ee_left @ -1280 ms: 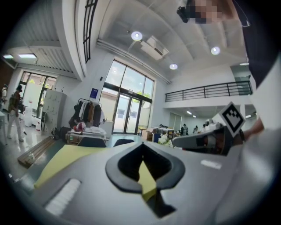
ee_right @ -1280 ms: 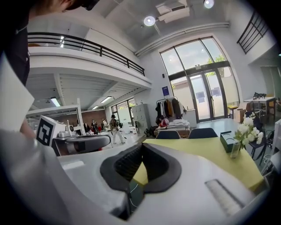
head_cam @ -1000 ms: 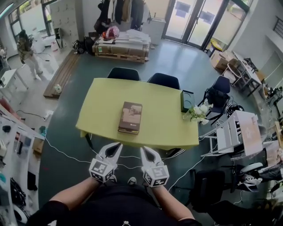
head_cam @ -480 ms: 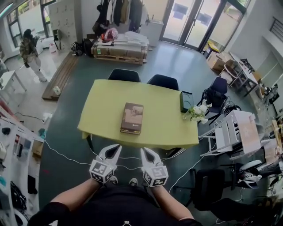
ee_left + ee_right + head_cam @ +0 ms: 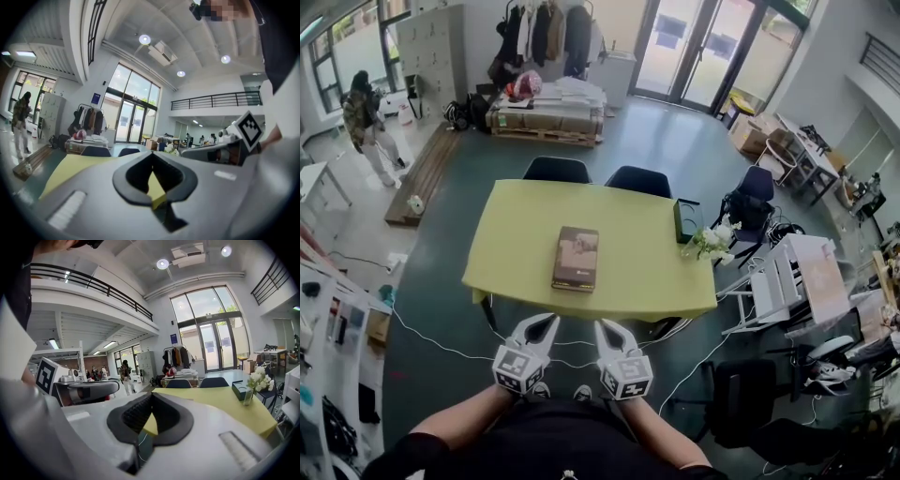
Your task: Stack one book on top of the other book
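A brown book with a pale picture on its cover lies in the middle of the yellow table. A thick dark edge shows under it, and I cannot tell whether that is a second book. My left gripper and right gripper are side by side over the floor, just short of the table's near edge. Both are shut with nothing in them. In the left gripper view the left gripper has its jaws closed tip to tip against the table. The right gripper shows the same, with the table beyond it.
Two dark chairs stand at the table's far side. A dark green box and a vase of white flowers sit at its right end. A white cart stands to the right, cables cross the floor, and a person walks far left.
The whole view has shifted a little, and both shut grippers sit slightly lower in the picture, a bit further from the table's edge. The book has not moved.
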Demonstrator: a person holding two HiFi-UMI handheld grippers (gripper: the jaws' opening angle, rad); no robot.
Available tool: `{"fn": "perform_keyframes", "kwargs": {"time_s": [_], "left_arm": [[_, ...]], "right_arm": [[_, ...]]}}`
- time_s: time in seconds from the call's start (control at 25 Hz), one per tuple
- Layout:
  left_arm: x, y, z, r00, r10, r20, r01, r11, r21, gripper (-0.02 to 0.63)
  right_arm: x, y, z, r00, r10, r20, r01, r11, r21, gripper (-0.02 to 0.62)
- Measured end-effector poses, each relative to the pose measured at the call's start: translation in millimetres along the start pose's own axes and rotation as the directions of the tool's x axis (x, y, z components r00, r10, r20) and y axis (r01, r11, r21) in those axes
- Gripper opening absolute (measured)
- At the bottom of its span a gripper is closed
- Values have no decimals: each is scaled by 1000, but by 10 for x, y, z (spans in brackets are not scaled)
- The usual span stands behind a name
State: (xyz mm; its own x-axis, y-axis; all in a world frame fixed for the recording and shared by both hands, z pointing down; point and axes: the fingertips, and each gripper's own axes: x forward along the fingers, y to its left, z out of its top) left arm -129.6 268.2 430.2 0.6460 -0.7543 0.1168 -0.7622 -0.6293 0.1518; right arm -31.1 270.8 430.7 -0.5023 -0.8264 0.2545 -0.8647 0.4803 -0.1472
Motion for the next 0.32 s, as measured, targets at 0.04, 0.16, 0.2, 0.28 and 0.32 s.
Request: {"fn": "perform_keyframes", "kwargs": {"time_s": [0.04,0.16,0.2,0.28,0.32], "left_arm": [[6,-9,4,1000,-3,0,3,1000,0,6],[10,-48,20,1000,-9,3,9,1000,2,6],[6,-60,21,1000,-10,3,10,1000,2,6],[-4,-79,15,1000,-11,4,11,1000,0,6],[-8,-86,9,1000,-12,4,12,1000,0,6]], "right_arm": [[-2,-2,1,1000,-1,0,1,1000,-1,3],[-23,-5,-4,1000,-3,-4,3,1000,-1,3],[-31,-2,-8,1000,-4,-4,4,1000,0,3],[-43,2,-14,1000,-4,-4,4,1000,0,3],[-48,5,-18,1000,-4,-4,4,1000,0,3]]}}
